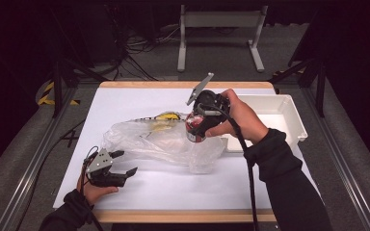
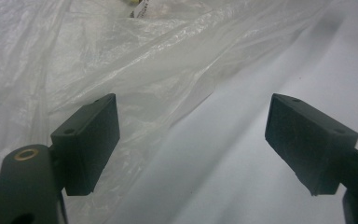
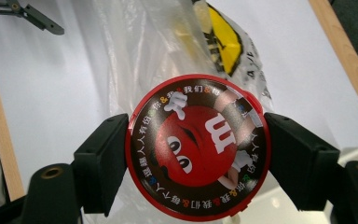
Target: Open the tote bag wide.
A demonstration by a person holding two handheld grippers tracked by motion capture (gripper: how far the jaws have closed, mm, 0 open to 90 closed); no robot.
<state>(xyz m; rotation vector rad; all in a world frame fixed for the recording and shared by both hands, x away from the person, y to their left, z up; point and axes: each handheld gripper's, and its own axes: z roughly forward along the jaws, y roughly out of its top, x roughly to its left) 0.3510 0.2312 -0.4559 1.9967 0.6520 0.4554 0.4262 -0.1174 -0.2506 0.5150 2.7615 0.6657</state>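
Here the right gripper (image 1: 198, 126) is clamped on a round red candy tub (image 3: 198, 147), one black jaw pressing each side of its lid, and holds it above the table (image 1: 173, 192) over the near end of a crumpled clear plastic bag (image 1: 159, 142). The bag sprawls across the middle of the white tabletop; a yellow-printed packet (image 1: 167, 117) shows through its far side, though what else it holds I cannot tell. Just to the right of the tub sits a white plastic bin (image 1: 289, 120), its visible floor bare. The left gripper (image 1: 123, 163) rests low at the bag's near-left edge, jaws spread wide with nothing between them.
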